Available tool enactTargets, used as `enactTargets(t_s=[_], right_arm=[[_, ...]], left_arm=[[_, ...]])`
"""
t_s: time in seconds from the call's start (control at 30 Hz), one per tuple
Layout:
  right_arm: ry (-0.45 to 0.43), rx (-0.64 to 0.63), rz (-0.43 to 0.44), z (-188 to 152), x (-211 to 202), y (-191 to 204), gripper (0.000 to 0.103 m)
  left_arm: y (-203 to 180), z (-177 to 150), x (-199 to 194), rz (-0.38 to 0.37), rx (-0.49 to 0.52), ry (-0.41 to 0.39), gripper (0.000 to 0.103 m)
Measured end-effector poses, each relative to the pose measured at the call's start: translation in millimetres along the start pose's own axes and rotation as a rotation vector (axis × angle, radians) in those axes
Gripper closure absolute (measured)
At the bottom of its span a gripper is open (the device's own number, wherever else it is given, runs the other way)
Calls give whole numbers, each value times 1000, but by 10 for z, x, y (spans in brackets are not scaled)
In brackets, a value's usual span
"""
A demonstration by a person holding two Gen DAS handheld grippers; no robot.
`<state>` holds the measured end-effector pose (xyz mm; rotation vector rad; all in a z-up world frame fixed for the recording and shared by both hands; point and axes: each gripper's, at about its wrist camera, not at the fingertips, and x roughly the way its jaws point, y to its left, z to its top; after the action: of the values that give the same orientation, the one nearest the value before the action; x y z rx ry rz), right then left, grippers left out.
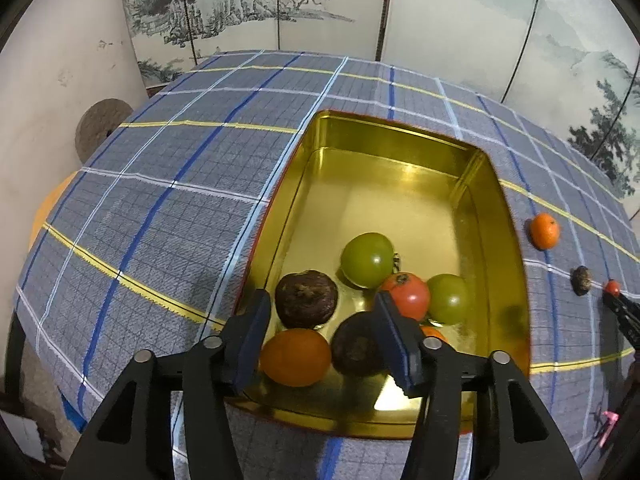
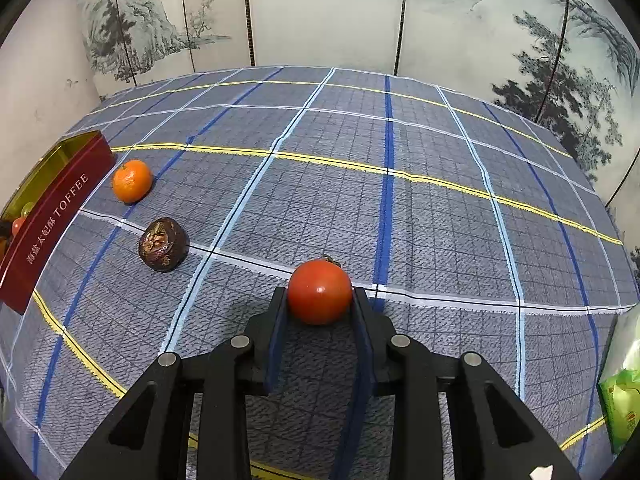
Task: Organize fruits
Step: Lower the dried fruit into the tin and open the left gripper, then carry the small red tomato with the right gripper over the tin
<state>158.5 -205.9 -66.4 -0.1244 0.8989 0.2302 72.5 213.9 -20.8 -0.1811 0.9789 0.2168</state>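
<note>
Left wrist view: the left gripper [image 1: 322, 322] is hovering over the near end of the gold tin [image 1: 400, 136] with its jaws standing apart and gripping nothing; between and just beyond its fingers are lying an orange fruit [image 1: 295, 356] and two dark brown fruits [image 1: 306, 299] [image 1: 356, 346], with a red tomato [image 1: 408, 294] and two green tomatoes [image 1: 367, 259] [image 1: 450, 298] slightly farther in, while the far half of the tin is lying bare. Right wrist view: the right gripper [image 2: 320, 300] is clamping a red tomato [image 2: 320, 292] between its fingertips, just above the checked cloth [image 2: 400, 220] covering the desk. Ahead and to the left of this gripper a dark wrinkled fruit [image 2: 163, 244] is resting on the cloth, a mandarin [image 2: 132, 181] is sitting beyond it, and the red "TOFFEE" side of the tin [image 2: 56, 216] is standing farthest left. A painted folding screen [image 2: 320, 12] is rising behind the desk.
</note>
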Motion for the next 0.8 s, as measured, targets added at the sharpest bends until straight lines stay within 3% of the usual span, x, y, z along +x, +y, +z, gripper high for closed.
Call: enactTargets(t_s=[0.43, 0.8], right_arm=[[-44, -36, 30, 102, -199, 272, 74], [-97, -110, 121, 232, -416, 760, 74]], left_arm=[[-122, -90, -341, -12, 34, -78, 34], [-73, -209, -567, 16, 22, -154, 26]])
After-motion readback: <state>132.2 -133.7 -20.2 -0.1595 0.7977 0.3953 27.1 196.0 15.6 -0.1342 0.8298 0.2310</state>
